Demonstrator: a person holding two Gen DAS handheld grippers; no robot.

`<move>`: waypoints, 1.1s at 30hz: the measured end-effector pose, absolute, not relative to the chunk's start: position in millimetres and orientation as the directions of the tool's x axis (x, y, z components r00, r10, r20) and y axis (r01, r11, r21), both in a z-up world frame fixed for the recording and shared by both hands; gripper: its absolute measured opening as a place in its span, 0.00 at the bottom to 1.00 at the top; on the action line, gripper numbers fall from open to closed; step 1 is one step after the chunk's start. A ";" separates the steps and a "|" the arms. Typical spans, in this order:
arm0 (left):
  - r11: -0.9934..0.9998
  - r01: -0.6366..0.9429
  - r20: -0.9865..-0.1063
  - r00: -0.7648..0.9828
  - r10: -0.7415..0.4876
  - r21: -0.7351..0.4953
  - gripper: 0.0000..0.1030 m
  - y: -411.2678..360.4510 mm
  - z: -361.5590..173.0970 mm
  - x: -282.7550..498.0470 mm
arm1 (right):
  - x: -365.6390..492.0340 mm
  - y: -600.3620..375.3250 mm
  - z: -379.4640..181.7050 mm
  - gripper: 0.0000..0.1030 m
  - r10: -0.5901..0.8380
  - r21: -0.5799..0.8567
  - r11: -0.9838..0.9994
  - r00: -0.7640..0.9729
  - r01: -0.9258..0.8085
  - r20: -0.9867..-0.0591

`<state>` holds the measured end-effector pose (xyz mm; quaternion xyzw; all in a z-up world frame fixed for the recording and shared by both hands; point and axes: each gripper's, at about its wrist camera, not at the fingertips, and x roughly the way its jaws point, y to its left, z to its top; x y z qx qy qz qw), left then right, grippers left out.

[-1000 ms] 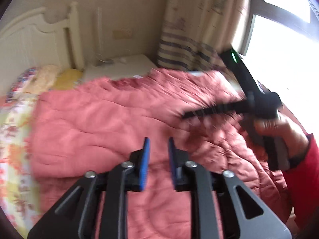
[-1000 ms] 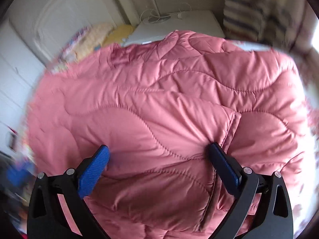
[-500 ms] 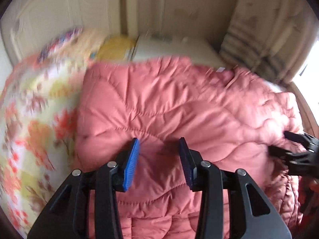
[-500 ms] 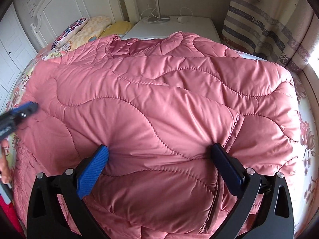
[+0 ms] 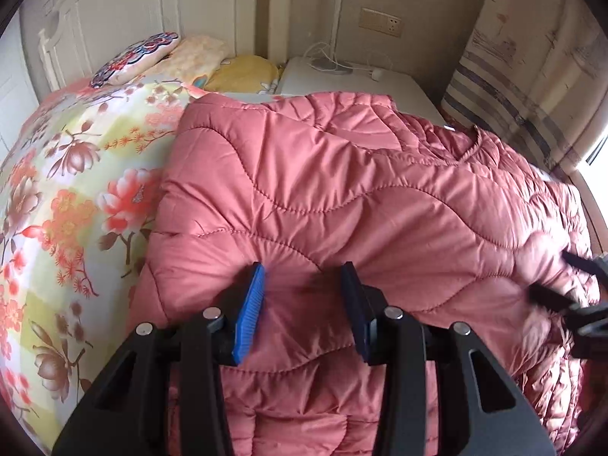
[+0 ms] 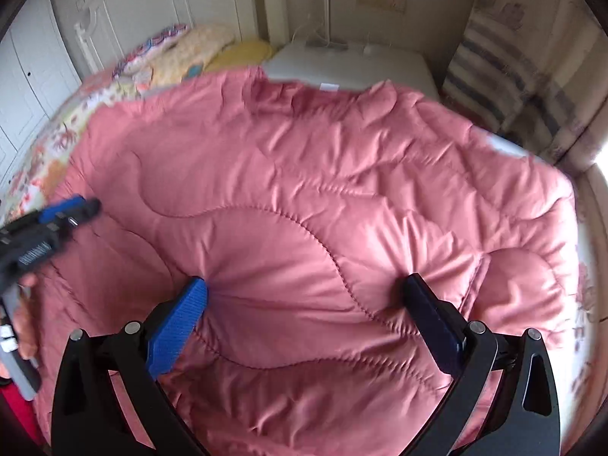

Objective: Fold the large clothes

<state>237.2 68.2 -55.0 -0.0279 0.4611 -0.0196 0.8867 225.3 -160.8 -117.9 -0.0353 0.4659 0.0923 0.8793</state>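
Observation:
A large pink quilted coat [image 5: 342, 197] lies spread on the bed; it fills the right wrist view [image 6: 304, 190] too. My left gripper [image 5: 304, 285] is open, its blue pads over the coat's near left part, holding nothing. My right gripper [image 6: 304, 296] is wide open over the coat's near middle, pads touching or just above the fabric. The right gripper's tips show at the right edge of the left wrist view [image 5: 570, 285]; the left gripper shows at the left edge of the right wrist view [image 6: 57, 216].
A floral bedsheet [image 5: 68, 190] lies left of the coat. Pillows [image 5: 190, 60] and a white headboard [image 5: 114, 7] are at the back. A white nightstand [image 5: 361, 79] with cables stands behind the coat. A striped curtain [image 5: 532, 76] hangs at the right.
My left gripper has swung left and down onto the coat's left part and opened wider. My right gripper stays wide open and has shifted slightly over the coat.

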 end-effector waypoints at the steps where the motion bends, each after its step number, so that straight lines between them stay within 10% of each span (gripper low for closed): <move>1: 0.997 0.001 -0.816 0.575 -0.058 -0.071 0.40 71.1 -55.0 238.4 | 224.4 -158.2 -114.3 0.96 0.136 0.025 0.979 0.551 -0.203 -0.823; 17: 1.000 0.019 -0.802 0.597 -0.023 -0.014 0.42 79.4 -55.3 236.6 | 224.6 -151.4 -127.7 0.96 0.095 -0.027 0.979 0.566 -0.203 -0.819; 27: 0.998 0.055 -0.765 0.641 -0.066 -0.039 0.81 82.6 -32.5 213.2 | 192.6 -226.5 -71.0 0.96 0.367 0.276 0.930 0.588 -0.242 -0.720; 33: 0.982 0.145 -0.759 0.625 -0.184 -0.119 0.87 104.7 -14.7 209.1 | 184.6 -293.5 -53.4 0.96 0.375 0.338 0.924 0.601 -0.180 -0.706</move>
